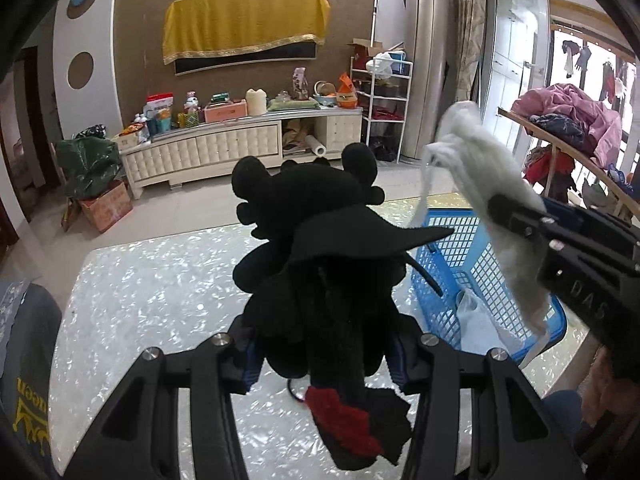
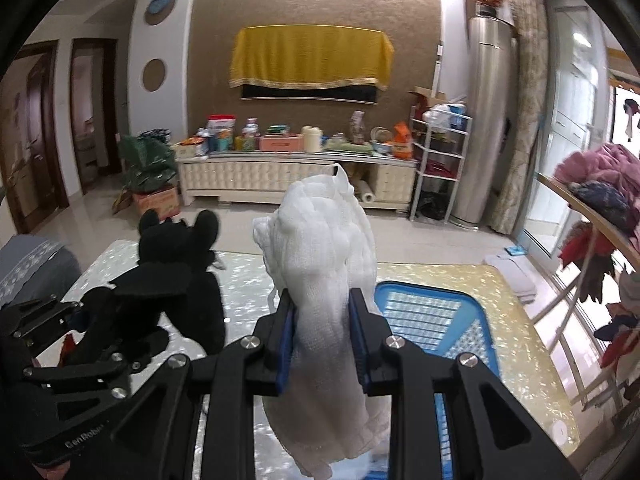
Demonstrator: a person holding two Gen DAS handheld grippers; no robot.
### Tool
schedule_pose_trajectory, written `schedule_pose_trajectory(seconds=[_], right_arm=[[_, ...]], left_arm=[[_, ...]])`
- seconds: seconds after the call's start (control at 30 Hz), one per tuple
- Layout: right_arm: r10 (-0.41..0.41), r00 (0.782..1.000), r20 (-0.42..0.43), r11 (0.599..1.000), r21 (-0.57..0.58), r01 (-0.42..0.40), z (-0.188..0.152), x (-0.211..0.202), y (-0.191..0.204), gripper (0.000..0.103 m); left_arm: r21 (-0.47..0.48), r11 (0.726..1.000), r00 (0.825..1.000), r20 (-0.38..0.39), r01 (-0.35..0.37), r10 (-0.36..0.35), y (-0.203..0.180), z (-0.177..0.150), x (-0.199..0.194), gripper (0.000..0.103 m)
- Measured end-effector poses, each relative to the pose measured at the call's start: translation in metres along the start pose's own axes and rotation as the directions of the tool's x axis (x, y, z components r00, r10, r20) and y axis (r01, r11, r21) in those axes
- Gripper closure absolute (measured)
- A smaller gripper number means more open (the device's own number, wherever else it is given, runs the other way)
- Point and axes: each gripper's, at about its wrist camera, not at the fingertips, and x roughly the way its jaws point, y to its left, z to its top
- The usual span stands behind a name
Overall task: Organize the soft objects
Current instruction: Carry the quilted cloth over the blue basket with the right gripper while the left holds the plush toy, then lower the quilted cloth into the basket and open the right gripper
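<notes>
Glossy pearl-flecked tabletop [image 1: 152,292] with blue basket [image 1: 448,248] at its right. Left gripper [image 1: 324,356] fingers clamped on black plush toy [image 1: 316,216], right gripper [image 2: 322,344] fingers on white cloth [image 2: 324,240], both apparently raised above tabletop. Behind: cream cabinet [image 2: 296,178], yellow drape [image 2: 310,60].

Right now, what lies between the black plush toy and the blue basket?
Only bare table shows between the black plush toy and the blue basket in the right wrist view.
</notes>
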Motion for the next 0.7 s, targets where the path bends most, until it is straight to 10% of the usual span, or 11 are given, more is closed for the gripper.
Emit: schedule_pose_trajectory(seconds=[0.7], right_arm=[[-0.114,0.957,-0.267,0.984,0.106,0.147,-0.059,0.049,-0.047,0.079]], left_arm=[[0.059,0.997,0.992,-0.121,0.053,-0.045,-0.04,-0.01,0.062,0.056]])
